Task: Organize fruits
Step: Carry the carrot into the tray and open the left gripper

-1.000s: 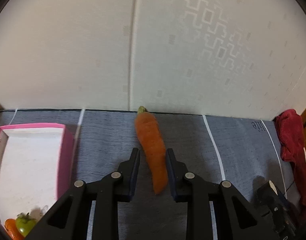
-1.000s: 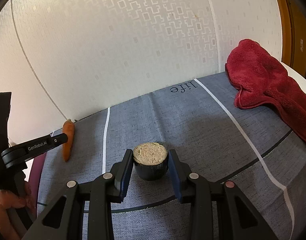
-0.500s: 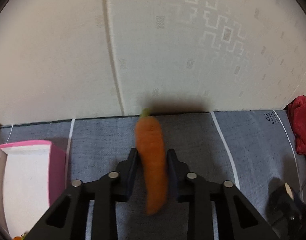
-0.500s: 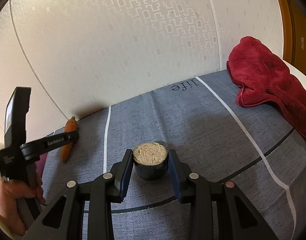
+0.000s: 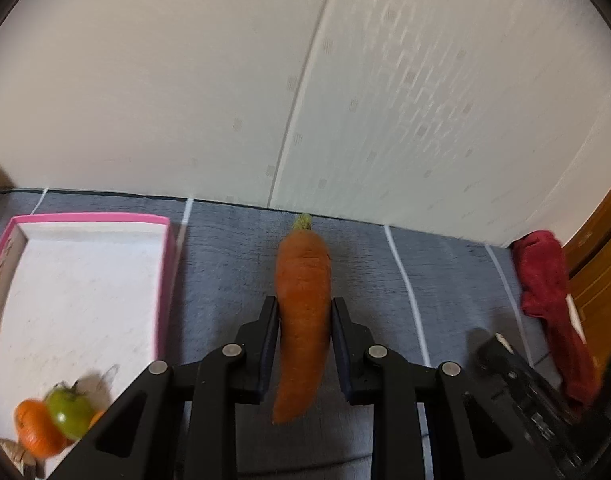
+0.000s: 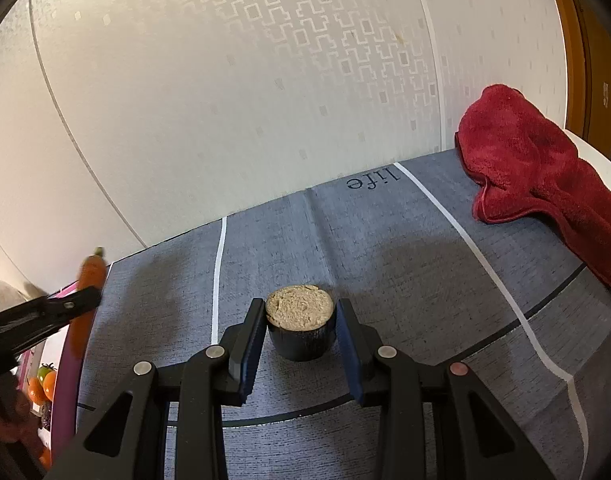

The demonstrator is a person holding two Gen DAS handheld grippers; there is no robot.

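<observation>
An orange carrot [image 5: 303,264] with a green stub is clamped between the pads of my left gripper [image 5: 304,306], which is shut on it and holds it above the grey cloth. The right wrist view shows the same carrot [image 6: 91,276] at the far left, in the left gripper [image 6: 81,300]. A pink-rimmed white box [image 5: 89,218] lies to the left, with an orange fruit [image 5: 35,428] and a green tomato [image 5: 69,412] in its near corner. My right gripper [image 6: 301,308] is shut on a dark round piece with a tan cut top [image 6: 299,314] that rests on the cloth.
A crumpled red towel [image 6: 525,160] lies at the cloth's right end, near a wooden door. A pale patterned wall runs close behind the table's far edge. White stripes cross the grey cloth [image 6: 385,248].
The left gripper closed on the carrot, lifted it off the cloth and carried it left toward the pink box. The right gripper and its dark piece stayed put.
</observation>
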